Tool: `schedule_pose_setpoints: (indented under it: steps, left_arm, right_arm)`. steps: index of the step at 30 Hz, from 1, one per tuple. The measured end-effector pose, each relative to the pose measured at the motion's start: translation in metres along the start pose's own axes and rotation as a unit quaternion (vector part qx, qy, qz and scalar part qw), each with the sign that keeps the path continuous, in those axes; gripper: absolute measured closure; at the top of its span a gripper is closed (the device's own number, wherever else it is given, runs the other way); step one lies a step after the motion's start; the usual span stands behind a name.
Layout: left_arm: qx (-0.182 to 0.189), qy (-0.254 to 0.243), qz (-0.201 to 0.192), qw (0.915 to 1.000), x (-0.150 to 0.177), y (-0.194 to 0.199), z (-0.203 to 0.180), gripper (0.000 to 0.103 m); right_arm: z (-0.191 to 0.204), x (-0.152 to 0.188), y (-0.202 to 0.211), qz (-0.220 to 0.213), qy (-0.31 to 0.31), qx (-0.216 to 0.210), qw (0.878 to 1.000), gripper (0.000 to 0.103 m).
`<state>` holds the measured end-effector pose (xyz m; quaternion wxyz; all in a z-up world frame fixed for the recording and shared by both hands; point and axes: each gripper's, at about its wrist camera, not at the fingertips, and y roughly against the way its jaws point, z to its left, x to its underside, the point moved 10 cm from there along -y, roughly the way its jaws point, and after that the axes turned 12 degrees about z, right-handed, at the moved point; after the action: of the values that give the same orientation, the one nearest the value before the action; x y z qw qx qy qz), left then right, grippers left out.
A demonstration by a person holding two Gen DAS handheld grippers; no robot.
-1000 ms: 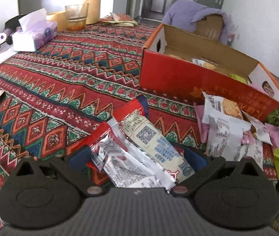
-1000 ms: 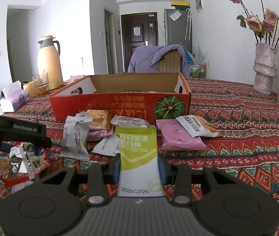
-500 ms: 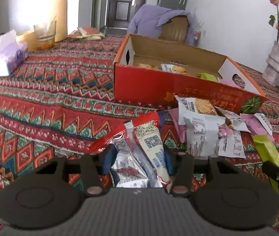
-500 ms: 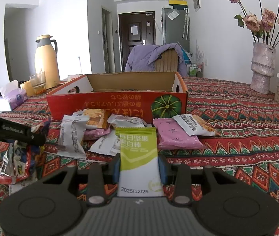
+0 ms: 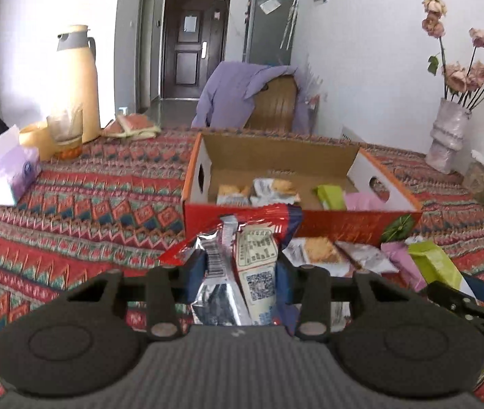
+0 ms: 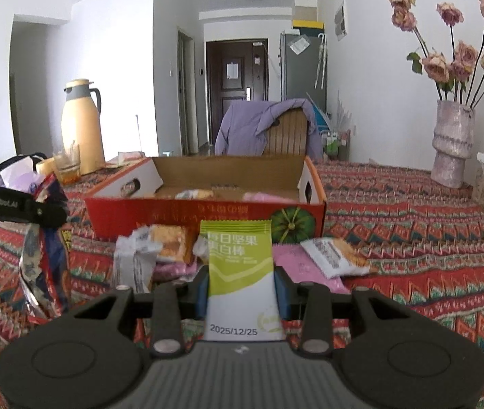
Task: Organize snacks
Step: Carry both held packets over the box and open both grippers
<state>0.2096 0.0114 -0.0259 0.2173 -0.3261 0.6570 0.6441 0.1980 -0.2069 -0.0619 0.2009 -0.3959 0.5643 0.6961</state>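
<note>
Left gripper (image 5: 240, 272): fingers just closed, clamped on a bundle of foil snack packets (image 5: 238, 266), lifted before the red cardboard box (image 5: 310, 225).
Right gripper (image 6: 240, 288): clamped on green protein-bar packet (image 6: 240, 269).
Handling: light, crinkly, slippery; probably crushable; pinched mid-body.
Loose packets (image 6: 160, 248): on desk.

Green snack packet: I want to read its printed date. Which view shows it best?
The right wrist view: the green snack packet faces the camera, clamped in the right gripper, date legible. The left wrist view shows only its blurred upper end.
</note>
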Motion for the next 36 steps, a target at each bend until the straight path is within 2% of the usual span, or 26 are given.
schedule_pose_setpoints:
  steps: [11,18,22,25,28,31,34,36]
  left_arm:
    - [0.025,-0.012,-0.047,0.9985,-0.042,0.017,-0.014,0.061]
    - [0.027,-0.013,-0.087,0.9958,-0.098,0.022,-0.026,0.061]
    - [0.034,-0.006,-0.098,0.9945,-0.133,0.01,-0.035,0.061]
    - [0.022,-0.006,-0.105,0.9943,-0.157,-0.007,-0.04,0.061]
    - [0.007,-0.005,-0.094,0.9955,-0.171,-0.035,-0.042,0.061]
    - [-0.013,-0.008,-0.068,0.9976,-0.175,-0.07,-0.042,0.061]
    - [-0.037,-0.021,-0.035,0.9985,-0.17,-0.108,-0.04,0.061]
    - [-0.04,-0.017,-0.018,0.9989,-0.164,-0.127,-0.034,0.061]
  right_arm:
    - [0.0,-0.051,0.003,-0.042,-0.001,0.001,0.999,0.066]
    - [0.0,-0.101,-0.011,-0.066,-0.001,-0.004,0.998,0.066]
    - [-0.001,-0.135,-0.03,-0.07,-0.013,-0.017,0.997,0.066]
    - [-0.005,-0.157,-0.05,-0.072,-0.019,-0.012,0.997,0.066]
    - [-0.007,-0.173,-0.077,-0.069,-0.02,-0.012,0.997,0.066]
    - [-0.013,-0.18,-0.111,-0.049,-0.03,-0.014,0.998,0.066]
    - [-0.018,-0.175,-0.148,-0.016,-0.041,-0.014,0.999,0.066]
    - [-0.022,-0.169,-0.17,0.005,-0.043,-0.006,0.999,0.066]
